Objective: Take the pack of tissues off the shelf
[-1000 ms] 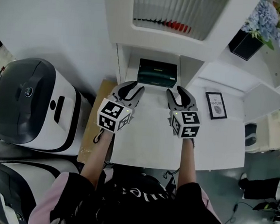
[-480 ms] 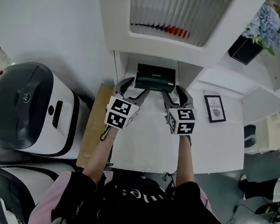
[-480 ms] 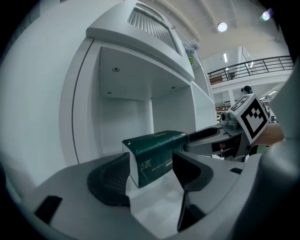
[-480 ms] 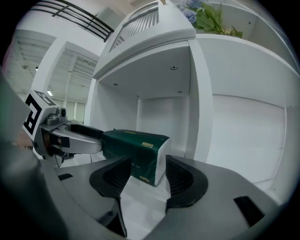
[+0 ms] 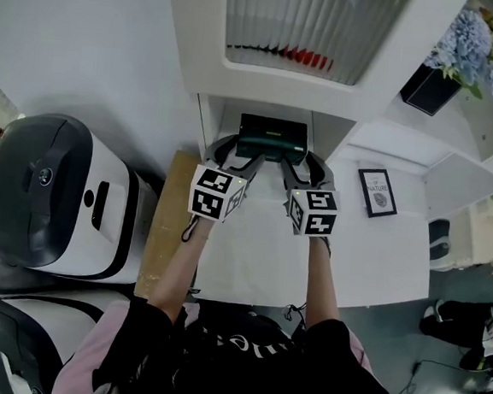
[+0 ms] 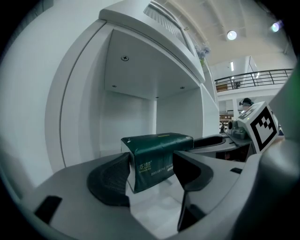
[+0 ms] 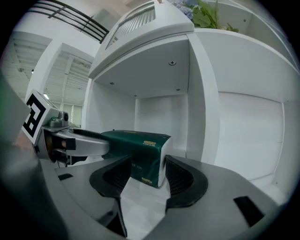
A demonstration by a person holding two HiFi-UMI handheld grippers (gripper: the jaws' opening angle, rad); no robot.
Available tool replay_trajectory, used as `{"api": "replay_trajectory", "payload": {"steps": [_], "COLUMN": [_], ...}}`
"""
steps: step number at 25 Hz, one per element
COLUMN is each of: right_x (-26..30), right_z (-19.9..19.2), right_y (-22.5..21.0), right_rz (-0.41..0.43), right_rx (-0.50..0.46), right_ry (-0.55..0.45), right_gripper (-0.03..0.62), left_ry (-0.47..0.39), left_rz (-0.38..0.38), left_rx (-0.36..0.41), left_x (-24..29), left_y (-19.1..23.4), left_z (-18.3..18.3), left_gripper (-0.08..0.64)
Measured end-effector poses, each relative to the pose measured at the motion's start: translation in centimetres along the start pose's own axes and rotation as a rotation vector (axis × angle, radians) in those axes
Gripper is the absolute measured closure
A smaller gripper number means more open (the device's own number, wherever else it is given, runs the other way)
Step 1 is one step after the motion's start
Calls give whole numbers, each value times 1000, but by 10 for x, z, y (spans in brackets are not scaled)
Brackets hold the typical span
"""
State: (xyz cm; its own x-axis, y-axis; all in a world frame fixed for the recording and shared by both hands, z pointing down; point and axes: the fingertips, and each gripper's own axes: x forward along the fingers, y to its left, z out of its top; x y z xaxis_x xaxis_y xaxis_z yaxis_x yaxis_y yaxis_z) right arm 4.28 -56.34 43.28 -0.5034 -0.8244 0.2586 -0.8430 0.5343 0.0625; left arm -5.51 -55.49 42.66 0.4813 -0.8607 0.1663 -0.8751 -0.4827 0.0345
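A dark green pack of tissues [image 5: 273, 137] lies in the low niche of the white shelf unit [image 5: 212, 26]. My left gripper [image 5: 244, 149] is open at the pack's front left corner, and the pack [image 6: 157, 154] shows between its spread pads [image 6: 111, 179] without being pressed. My right gripper [image 5: 301, 159] stands open at the front right corner. In its own view the pack's white end [image 7: 161, 161] sits between the pads [image 7: 182, 177], with gaps on both sides. The left gripper [image 7: 75, 143] reaches in from the left there.
The niche has a white ceiling and side walls close around the pack. A white tabletop [image 5: 259, 253] lies under my arms. A framed picture [image 5: 378, 188] stands to the right, blue flowers [image 5: 474, 44] above it. White and black machines [image 5: 54, 188] stand at the left beside a wooden board [image 5: 169, 219].
Both grippers have moved forward into the niche's mouth and their jaws have spread wider. Their tips now flank the pack's front corners. The pack has not moved.
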Motion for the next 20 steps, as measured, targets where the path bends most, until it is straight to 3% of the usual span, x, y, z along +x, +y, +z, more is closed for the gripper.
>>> {"api": "replay_trajectory", "payload": {"steps": [5, 8, 20], "right_x": [-5, -11, -49], "right_z": [-3, -3, -6], "right_y": [-3, 0, 21], "right_rz": [-16, -11, 9], "right_rx": [-43, -54, -47], "right_ry": [24, 24, -5], "right_gripper": [378, 386, 390], "left_ry": [6, 7, -14], "left_rz": [-1, 1, 7], "left_rx": [35, 65, 46], "left_x": [-2, -9, -48], "left_y": [0, 2, -21], "left_z": [-2, -2, -6], "left_gripper": [282, 321, 322]}}
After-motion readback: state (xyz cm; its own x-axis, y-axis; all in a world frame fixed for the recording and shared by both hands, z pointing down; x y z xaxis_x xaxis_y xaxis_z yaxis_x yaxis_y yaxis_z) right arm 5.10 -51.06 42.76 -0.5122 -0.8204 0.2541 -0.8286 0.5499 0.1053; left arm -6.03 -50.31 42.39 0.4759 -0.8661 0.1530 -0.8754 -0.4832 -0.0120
